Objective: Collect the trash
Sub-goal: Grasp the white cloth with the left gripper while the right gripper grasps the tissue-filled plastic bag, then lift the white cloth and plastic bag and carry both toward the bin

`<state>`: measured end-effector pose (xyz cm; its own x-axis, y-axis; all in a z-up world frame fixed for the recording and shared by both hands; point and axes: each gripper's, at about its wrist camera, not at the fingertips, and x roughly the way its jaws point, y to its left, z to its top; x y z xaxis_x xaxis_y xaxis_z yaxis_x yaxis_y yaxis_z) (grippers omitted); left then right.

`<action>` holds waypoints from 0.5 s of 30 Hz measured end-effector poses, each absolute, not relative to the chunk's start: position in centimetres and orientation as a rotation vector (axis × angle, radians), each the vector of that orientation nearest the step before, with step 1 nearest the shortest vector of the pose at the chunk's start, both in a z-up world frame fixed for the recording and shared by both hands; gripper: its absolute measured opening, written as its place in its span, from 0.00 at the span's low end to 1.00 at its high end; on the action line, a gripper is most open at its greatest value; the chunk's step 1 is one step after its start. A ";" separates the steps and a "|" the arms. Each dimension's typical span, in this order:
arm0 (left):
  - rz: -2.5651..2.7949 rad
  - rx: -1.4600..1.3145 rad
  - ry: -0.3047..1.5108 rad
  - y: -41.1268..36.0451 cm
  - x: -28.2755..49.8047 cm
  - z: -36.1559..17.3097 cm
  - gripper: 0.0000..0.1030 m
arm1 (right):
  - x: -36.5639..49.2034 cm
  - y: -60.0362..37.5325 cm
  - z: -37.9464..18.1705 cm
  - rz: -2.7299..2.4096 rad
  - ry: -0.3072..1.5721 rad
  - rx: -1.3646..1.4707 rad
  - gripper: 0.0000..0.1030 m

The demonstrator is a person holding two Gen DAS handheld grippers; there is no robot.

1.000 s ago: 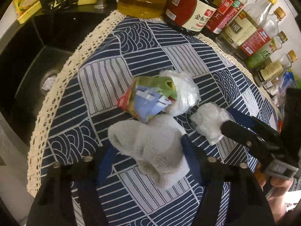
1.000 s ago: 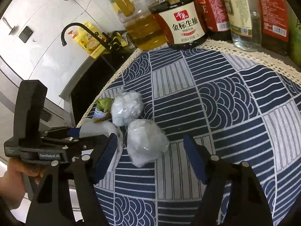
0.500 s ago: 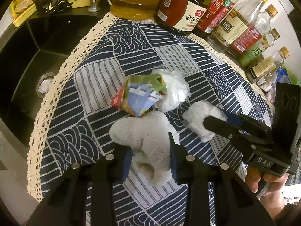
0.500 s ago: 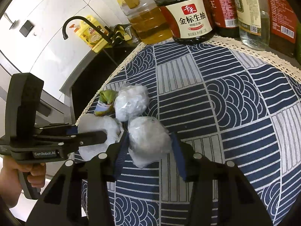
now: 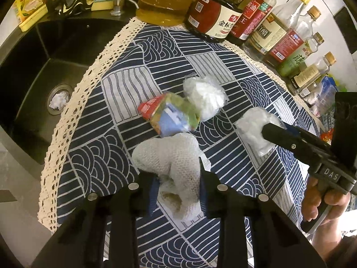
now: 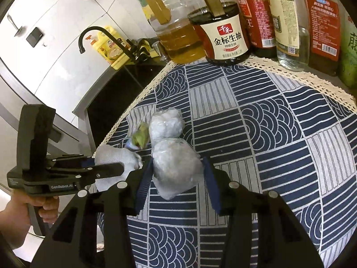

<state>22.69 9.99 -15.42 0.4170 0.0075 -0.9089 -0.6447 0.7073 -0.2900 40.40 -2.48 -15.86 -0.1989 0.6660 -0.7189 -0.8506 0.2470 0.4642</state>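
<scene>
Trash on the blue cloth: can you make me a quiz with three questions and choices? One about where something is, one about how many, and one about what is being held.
1. Where is the small white paper wad that is off the cloth?
A. On a bottle
B. In the sink drain
C. In a hand

2. How many clear plastic bundles with white stuff inside are there?
A. One
B. Two
C. Four

3. What is between the fingers of the right gripper?
A. Nothing
B. The colourful wrapper
C. A plastic bundle

Answers:
1 B: the wad sits in the round drain of the black sink.
2 B: the far bundle lies beside the wrapper and the near bundle is apart from it.
3 C: both blue pads press on the near bundle's sides.
</scene>
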 end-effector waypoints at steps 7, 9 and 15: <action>0.410 -0.688 1.065 9.5 21.7 -15.1 0.27 | 39.5 -3.7 -15.3 1.358 1.106 -0.190 0.44; 0.391 -0.684 1.061 9.4 21.4 -15.0 0.27 | 39.0 -4.3 -15.2 1.340 1.105 -0.178 0.44; 0.317 -0.636 1.041 9.1 20.4 -14.2 0.27 | 36.9 -6.2 -14.6 1.261 1.102 -0.149 0.44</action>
